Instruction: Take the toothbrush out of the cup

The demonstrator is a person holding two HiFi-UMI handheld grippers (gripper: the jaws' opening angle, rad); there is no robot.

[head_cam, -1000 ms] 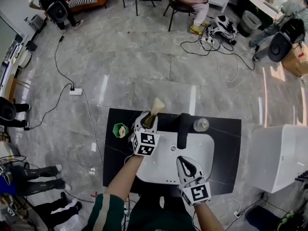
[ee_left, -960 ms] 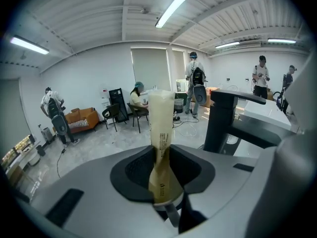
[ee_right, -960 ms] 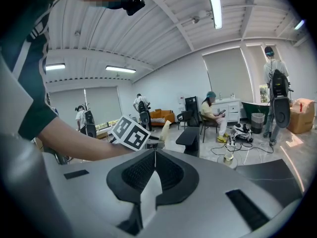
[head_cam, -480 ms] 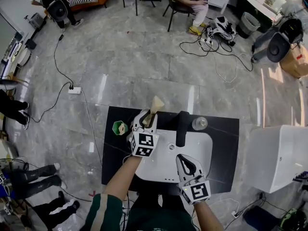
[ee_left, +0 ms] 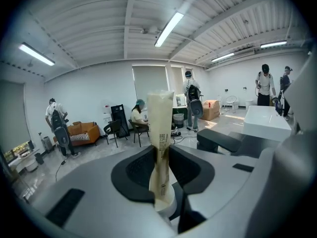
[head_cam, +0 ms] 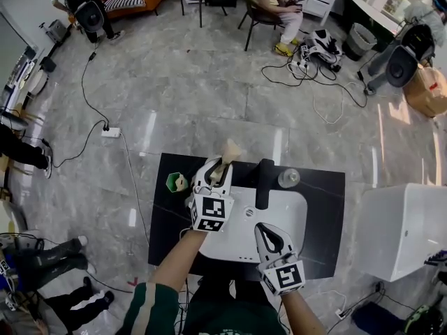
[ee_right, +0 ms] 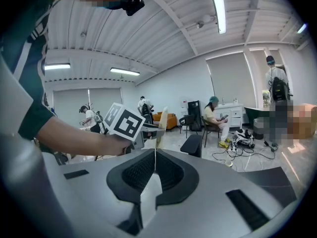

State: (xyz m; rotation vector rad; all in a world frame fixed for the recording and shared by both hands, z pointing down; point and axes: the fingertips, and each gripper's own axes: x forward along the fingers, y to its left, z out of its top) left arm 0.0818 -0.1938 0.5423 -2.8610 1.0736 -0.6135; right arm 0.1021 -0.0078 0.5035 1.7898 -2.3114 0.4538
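**Lifting the toothbrush clear of the cup**

Rising since a second ago, the left hand-held gripper (head_cam: 216, 172) now shows larger in the head view, with its marker cube closer to the camera. Its jaws have just been closing and are clamped on the toothbrush (ee_left: 160, 128), a pale wrapped stick standing upright between the pads. The top of the stick pokes out beyond the jaws over the back edge of the sink (head_cam: 297, 215). The green cup (head_cam: 173, 182) sits on the dark surface (head_cam: 325, 187), to the left of the gripper and apart from the toothbrush. Something pale still shows in it, but I cannot tell what.

The right hand-held gripper (head_cam: 267, 232) has barely moved. It hovers over the sink, jaws together on nothing.

By my reading the removal is done, and only setting the toothbrush down may remain.
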